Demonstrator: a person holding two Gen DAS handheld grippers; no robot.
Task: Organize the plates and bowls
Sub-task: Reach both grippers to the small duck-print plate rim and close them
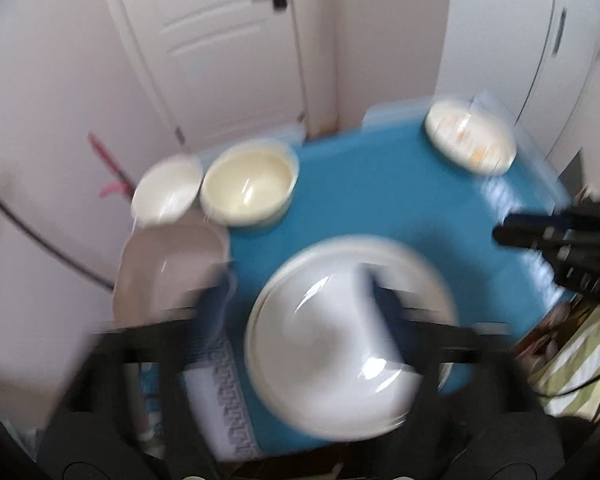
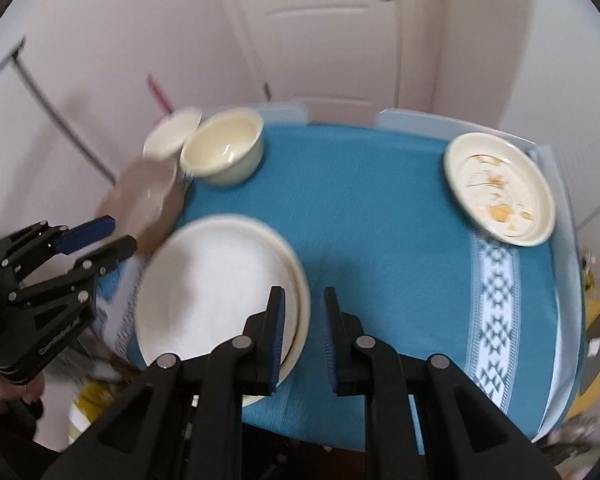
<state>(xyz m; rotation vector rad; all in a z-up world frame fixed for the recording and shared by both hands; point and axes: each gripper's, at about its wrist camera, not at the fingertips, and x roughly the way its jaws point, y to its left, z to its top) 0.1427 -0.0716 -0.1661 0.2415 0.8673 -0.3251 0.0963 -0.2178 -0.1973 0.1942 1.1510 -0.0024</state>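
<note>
White plate stack (image 2: 216,288) beneath narrow right fingers (image 2: 278,320), untouched

A table covered with a teal cloth (image 2: 380,208) with a white patterned band carries the dishes. Two stacked white round plates (image 2: 216,284) sit at its near left edge. A cream round bowl (image 2: 224,148) stands at the far left corner, touching a smaller white bowl (image 2: 172,132) and near a beige oblong dish (image 2: 144,196) at the left edge. A food-stained cream plate (image 2: 500,188) lies at the far right corner.
</note>
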